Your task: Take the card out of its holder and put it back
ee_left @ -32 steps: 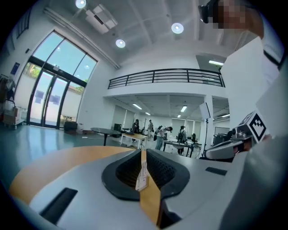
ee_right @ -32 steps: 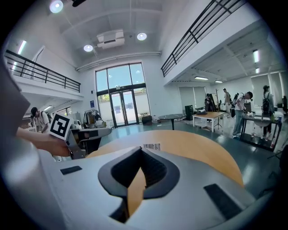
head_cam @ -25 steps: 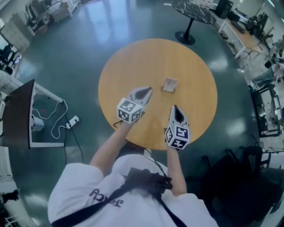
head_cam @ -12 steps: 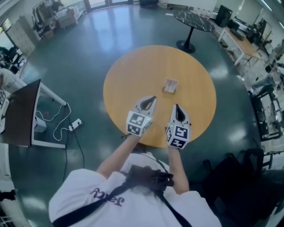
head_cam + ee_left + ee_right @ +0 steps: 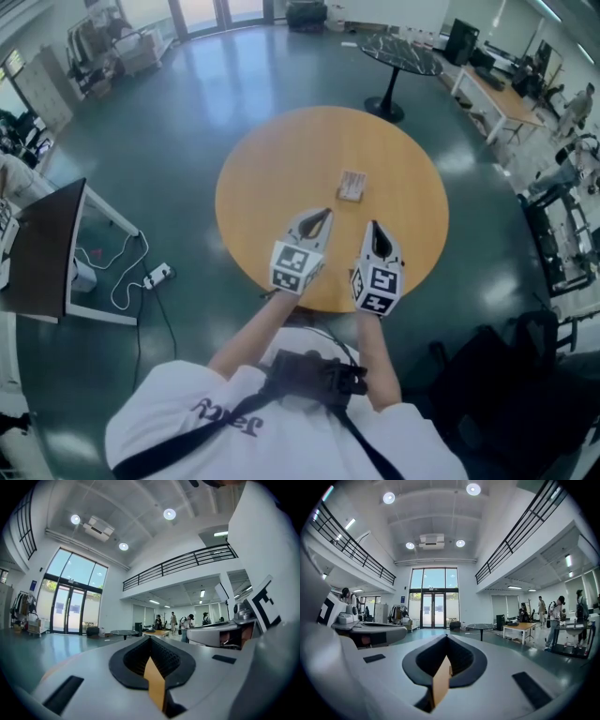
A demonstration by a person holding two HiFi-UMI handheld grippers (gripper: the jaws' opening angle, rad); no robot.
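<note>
A small tan card holder with its card [image 5: 352, 185] lies near the middle of the round wooden table [image 5: 272, 159]. My left gripper [image 5: 327, 211] hovers over the table's near half, its tips a short way short of the holder, jaws shut and empty. Just to its right, my right gripper [image 5: 372, 223] also points at the holder from nearer the table's front edge, jaws together with nothing between them. In the left gripper view the left gripper [image 5: 150, 637] looks level across the hall, and so does the right gripper [image 5: 446, 636] in the right gripper view; neither shows the holder.
A dark round table [image 5: 400, 54] stands behind the wooden one. On the floor at the left are a power strip with a cable [image 5: 155, 275] and a dark desk panel [image 5: 47, 253]. Black equipment [image 5: 553, 234] stands at the right. People [image 5: 556, 616] stand far across the hall.
My left gripper has drawn right and nearer to me, ending beside the right gripper. The right gripper and the card holder have barely shifted.
</note>
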